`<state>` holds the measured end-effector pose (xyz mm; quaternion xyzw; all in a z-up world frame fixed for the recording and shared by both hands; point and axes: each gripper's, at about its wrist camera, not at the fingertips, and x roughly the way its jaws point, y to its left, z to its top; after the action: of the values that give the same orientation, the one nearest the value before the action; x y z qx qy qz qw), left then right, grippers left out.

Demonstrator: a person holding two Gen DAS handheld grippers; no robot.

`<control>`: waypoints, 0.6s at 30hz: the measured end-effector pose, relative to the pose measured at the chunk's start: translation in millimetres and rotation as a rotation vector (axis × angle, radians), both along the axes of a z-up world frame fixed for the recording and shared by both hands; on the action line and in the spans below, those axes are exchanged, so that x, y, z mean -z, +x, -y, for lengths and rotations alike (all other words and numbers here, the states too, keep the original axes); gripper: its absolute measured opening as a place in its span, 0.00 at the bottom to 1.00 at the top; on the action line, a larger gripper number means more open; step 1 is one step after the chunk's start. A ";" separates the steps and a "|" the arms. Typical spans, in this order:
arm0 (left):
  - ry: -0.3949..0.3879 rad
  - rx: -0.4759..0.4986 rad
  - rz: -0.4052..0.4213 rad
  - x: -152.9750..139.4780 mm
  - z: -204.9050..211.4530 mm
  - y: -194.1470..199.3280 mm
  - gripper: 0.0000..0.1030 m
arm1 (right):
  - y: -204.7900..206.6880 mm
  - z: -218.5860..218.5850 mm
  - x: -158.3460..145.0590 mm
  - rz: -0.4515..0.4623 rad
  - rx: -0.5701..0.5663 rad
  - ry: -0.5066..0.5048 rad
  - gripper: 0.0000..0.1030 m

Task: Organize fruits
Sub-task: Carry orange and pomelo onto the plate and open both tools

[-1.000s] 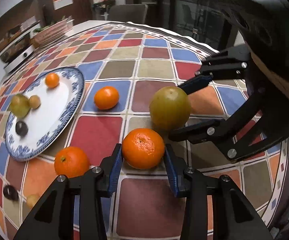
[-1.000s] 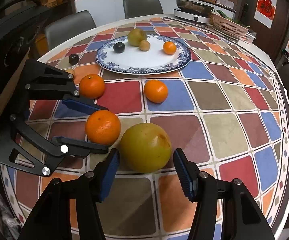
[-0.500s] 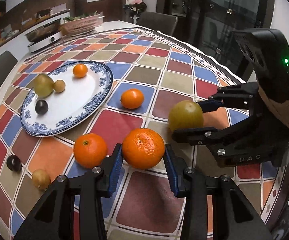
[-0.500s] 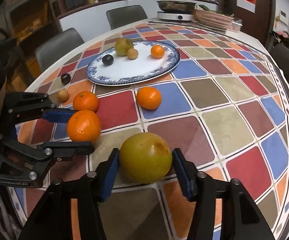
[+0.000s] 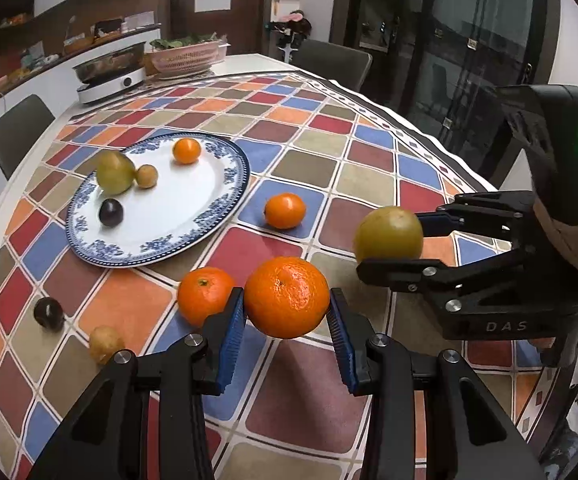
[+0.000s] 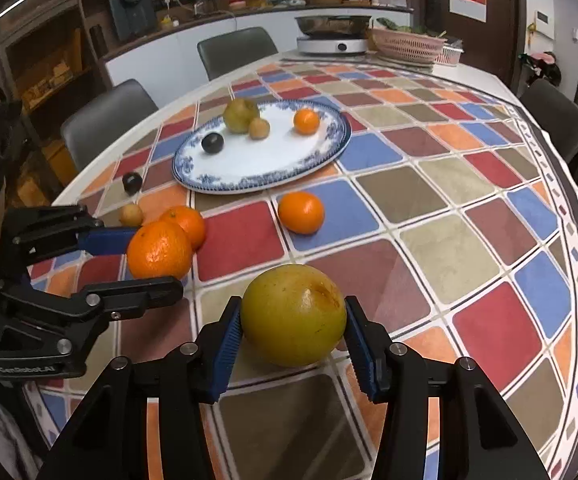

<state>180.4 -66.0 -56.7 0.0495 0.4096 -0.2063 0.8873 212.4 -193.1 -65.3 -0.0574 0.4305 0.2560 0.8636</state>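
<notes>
Plate at left carries four fruits; four more sit loose on tablecloth. Left gripper clamped on large orange, right gripper clamped on green-yellow fruit, both lifted. Roughly half left, I judge.

Sitting between the pads of the left hand-held gripper: a large mandarin, lifted off the surface. Lying just left of that gripper's left pad: a second mandarin; farther left, a small potato-like fruit and a plum. Resting ahead and to the left: a plate, carrying a pear, a small round fruit, a small mandarin and another plum. Lying ahead, between plate and right hand-held gripper: a lone mandarin. Sitting between the right gripper's pads: a big pear. Standing far ahead at the surface's back edge: a cooker and a basket.
</notes>
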 end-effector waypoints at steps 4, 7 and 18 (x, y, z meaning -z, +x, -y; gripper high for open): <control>-0.014 -0.027 0.017 -8.4 -8.2 -4.9 0.39 | -5.7 -3.9 -13.3 0.032 0.015 -0.004 0.49; -0.020 -0.047 0.033 -15.9 -15.5 -10.0 0.39 | -10.3 -8.4 -22.5 0.050 0.021 -0.004 0.49; -0.019 -0.151 0.057 -35.0 -45.0 -10.1 0.39 | -13.8 -24.4 -53.4 0.104 0.086 0.053 0.49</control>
<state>170.4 -21.1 -21.7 0.0157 0.3849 -0.1413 0.9119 198.6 -168.7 -11.9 -0.0291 0.3800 0.2269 0.8962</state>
